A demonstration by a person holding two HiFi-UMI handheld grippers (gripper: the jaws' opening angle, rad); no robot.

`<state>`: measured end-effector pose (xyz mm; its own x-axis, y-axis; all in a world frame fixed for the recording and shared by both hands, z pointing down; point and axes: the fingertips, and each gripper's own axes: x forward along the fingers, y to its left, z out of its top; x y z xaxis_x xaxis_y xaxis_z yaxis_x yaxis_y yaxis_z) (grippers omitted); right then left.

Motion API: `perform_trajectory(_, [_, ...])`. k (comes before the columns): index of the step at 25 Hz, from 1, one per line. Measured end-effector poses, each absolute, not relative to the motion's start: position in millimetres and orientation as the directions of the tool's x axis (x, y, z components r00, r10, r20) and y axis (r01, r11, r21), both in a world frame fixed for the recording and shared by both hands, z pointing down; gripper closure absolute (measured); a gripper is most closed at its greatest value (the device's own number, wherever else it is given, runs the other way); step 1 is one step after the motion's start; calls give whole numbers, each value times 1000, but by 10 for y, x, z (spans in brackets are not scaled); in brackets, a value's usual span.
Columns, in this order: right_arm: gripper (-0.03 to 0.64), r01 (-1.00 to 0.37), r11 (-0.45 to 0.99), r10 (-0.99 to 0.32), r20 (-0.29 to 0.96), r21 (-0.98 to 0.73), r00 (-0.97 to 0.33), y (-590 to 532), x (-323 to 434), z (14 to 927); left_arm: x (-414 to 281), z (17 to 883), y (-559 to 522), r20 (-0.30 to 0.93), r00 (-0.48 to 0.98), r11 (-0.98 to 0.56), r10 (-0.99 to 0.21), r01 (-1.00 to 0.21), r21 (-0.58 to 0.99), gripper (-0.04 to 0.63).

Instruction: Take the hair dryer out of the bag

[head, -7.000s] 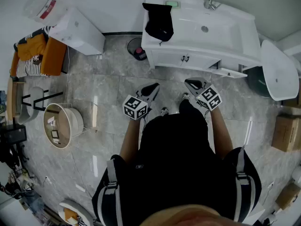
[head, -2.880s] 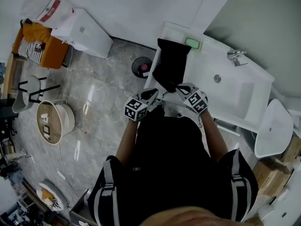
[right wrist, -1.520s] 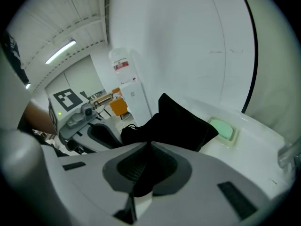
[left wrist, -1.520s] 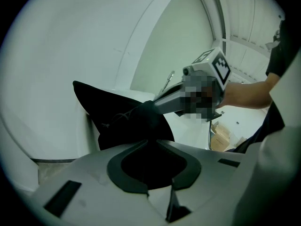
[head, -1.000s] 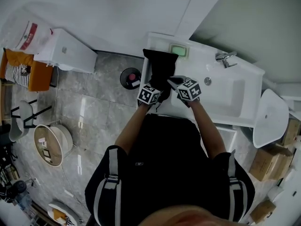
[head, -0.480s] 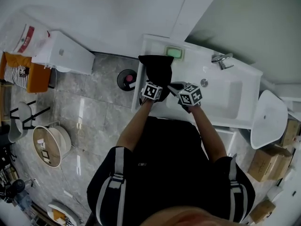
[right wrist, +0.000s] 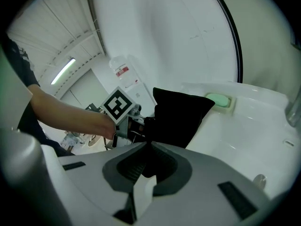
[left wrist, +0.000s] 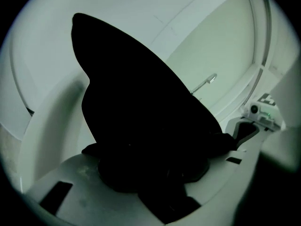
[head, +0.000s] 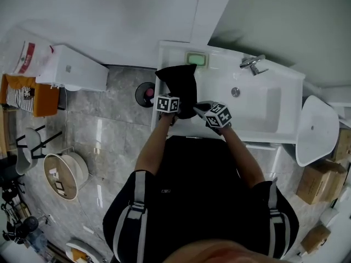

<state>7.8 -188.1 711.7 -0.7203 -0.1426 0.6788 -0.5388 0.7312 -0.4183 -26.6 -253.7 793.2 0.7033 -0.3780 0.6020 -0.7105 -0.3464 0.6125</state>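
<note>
A black cloth bag [head: 181, 86] lies on the left end of the white sink counter [head: 170, 53]. The hair dryer does not show; the bag hides whatever is inside. My left gripper [head: 176, 107] is at the bag's near left corner. In the left gripper view the dark fabric [left wrist: 141, 112] fills the space between its wide jaws, which are closing; I see no pad pressing on it. My right gripper [head: 198, 107] is shut, and its tips [right wrist: 148, 144] sit at the near edge of the bag [right wrist: 178, 114], to the right of the left gripper [right wrist: 134, 126].
Right of the bag are the basin [head: 258, 106], the tap [head: 251, 63] and a green soap dish [head: 196, 59] at the back. On the floor to the left stand a small round bin [head: 145, 93] and a white cabinet [head: 74, 69]. Cardboard boxes [head: 315, 182] are at the right.
I have walked up to the sink counter. Both grippers came down to the bag's near end, the left one onto its left corner, the right one beside it.
</note>
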Motion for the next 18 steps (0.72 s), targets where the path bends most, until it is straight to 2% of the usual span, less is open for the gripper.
perform_trajectory(4, [540,-528,735,-138,668,-426,-731,-1861,70,7112,-258,7733,-2498,449,806,-314,-385,-572,758,408])
perform_trajectory(8, [540,-513,741,-120,666,-433,-736,-1772,70,7123,-221,7629,-2370,361,860,-307,-361,-475,825,410])
perform_trajectory(14, [538,-495,737,-128,624,-460,-771,-1635,78,7049,-242,7389,-2122,270,909,-352,-318,-377,856,410])
perform_trajectory(18, [508,-454,749,-113,582,-482,-805,-1517,89,6974,-301,7263,-1956,246,924,-405,-292,-352,844,409])
